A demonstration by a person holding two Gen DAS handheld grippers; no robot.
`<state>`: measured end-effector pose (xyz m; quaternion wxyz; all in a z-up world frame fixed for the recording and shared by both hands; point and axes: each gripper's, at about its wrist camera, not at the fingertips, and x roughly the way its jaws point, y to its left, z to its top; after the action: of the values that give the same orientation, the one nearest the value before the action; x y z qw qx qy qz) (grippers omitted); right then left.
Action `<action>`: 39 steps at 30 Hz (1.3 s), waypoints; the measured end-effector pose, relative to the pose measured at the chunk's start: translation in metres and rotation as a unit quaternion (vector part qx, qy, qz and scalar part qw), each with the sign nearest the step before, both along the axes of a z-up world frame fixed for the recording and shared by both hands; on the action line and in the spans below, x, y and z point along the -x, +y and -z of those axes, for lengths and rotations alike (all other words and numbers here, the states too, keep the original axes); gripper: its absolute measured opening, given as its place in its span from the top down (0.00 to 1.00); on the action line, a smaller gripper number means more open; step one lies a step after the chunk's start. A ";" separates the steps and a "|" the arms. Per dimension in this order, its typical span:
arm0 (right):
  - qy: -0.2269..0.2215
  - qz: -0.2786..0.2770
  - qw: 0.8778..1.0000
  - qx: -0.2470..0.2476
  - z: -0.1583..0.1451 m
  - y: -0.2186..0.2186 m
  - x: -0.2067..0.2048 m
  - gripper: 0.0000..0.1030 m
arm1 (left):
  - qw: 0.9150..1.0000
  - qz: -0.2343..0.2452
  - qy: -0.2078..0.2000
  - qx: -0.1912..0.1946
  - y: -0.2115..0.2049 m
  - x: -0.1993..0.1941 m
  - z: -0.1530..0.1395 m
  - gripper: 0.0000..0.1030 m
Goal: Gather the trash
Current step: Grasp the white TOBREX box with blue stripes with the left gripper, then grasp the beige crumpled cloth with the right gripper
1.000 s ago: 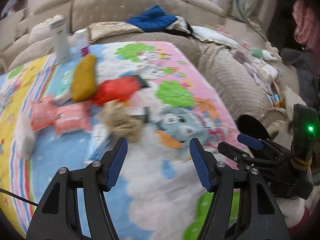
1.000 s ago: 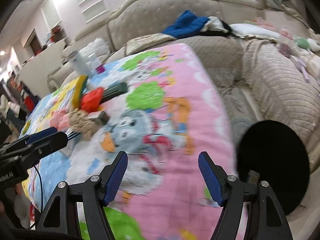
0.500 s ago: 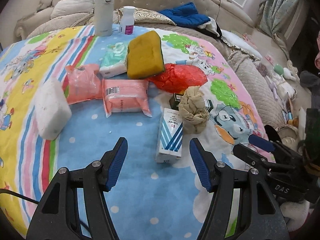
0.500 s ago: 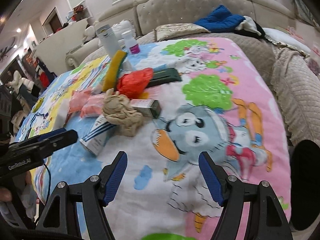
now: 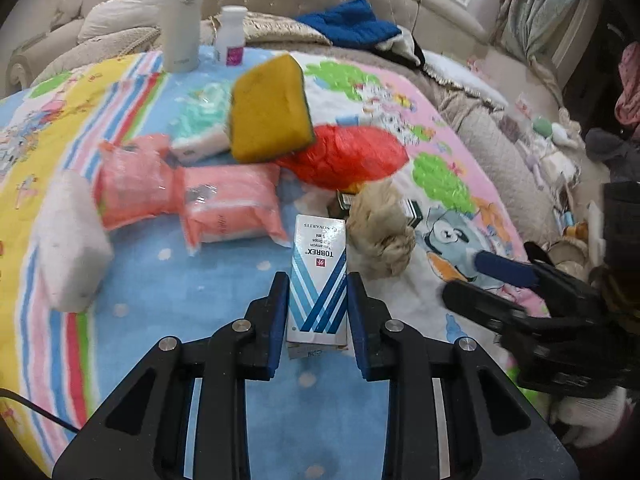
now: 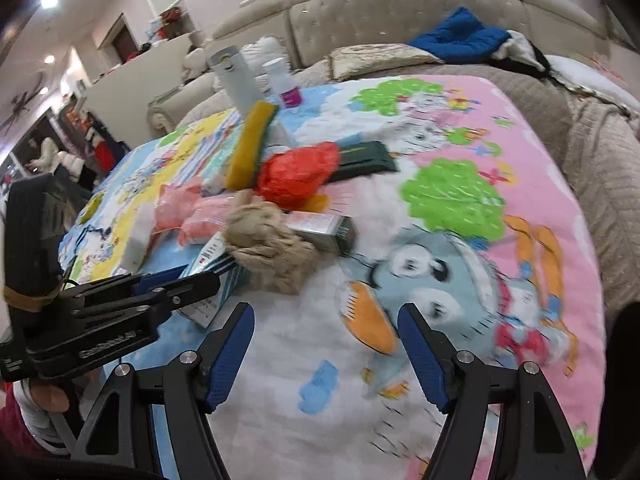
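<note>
Gripping the white-and-blue eye-drop carton [image 5: 318, 280], the left gripper [image 5: 316, 312] has both blue pads against the carton's long sides, at the end nearest the camera. The carton lies flat on the cartoon-print cloth [image 5: 240, 420] covering the surface, with its far end touching a crumpled beige wad [image 5: 380, 236]. Whether the jaws have reached full clamping pressure cannot be confirmed; contact on both sides is visible.

The right gripper [image 6: 326, 354] hovers over a bare patch of cloth with its jaws spread wide and nothing between them. The beige wad lies ahead and to its left.

Other items on the surface:
- 1 crumpled red plastic bag [image 5: 344, 156]
- 1 yellow sponge [image 5: 270, 110], leaning on the bag
- 2 pink packets [image 5: 188, 196]
- 1 white block [image 5: 68, 240]
- 1 mint-green packet [image 5: 200, 120]
- 1 white tumbler [image 5: 180, 24] and 1 small white bottle [image 5: 234, 34] at the far edge

Step in hand, as judged: pickup of the 1st piece of trash, at the grasp stage.

Next move: lift the carton straight up so it clears the wad without dragging it, then carry it to a bin. No bin can be identified with certainty in either view. The right gripper is well placed to take the beige wad.
</note>
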<state>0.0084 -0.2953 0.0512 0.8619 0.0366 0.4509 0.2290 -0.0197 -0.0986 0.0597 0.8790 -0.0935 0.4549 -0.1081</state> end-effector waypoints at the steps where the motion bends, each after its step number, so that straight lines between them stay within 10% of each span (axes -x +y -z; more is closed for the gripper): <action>1: -0.002 -0.007 1.000 -0.002 0.000 0.006 -0.002 0.30 | 1.000 -0.002 -0.001 -0.001 0.003 0.002 -0.002 0.75; 9: -0.022 -0.067 0.997 0.018 0.007 0.064 -0.025 0.37 | 0.999 -0.036 -0.004 -0.021 0.030 0.015 -0.004 0.75; 15: -0.007 -0.084 0.996 0.042 0.026 0.084 -0.039 0.62 | 0.999 -0.045 -0.003 -0.016 0.037 0.017 -0.005 0.75; 39: -0.041 -0.004 0.999 0.021 -0.011 -0.024 0.020 0.65 | 0.999 0.018 -0.039 -0.033 -0.057 0.014 -0.023 0.75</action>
<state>-0.0118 -0.3194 0.0627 0.8795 0.0068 0.4198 0.2243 -0.0338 -0.1559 0.0826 0.8967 -0.0522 0.4249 -0.1126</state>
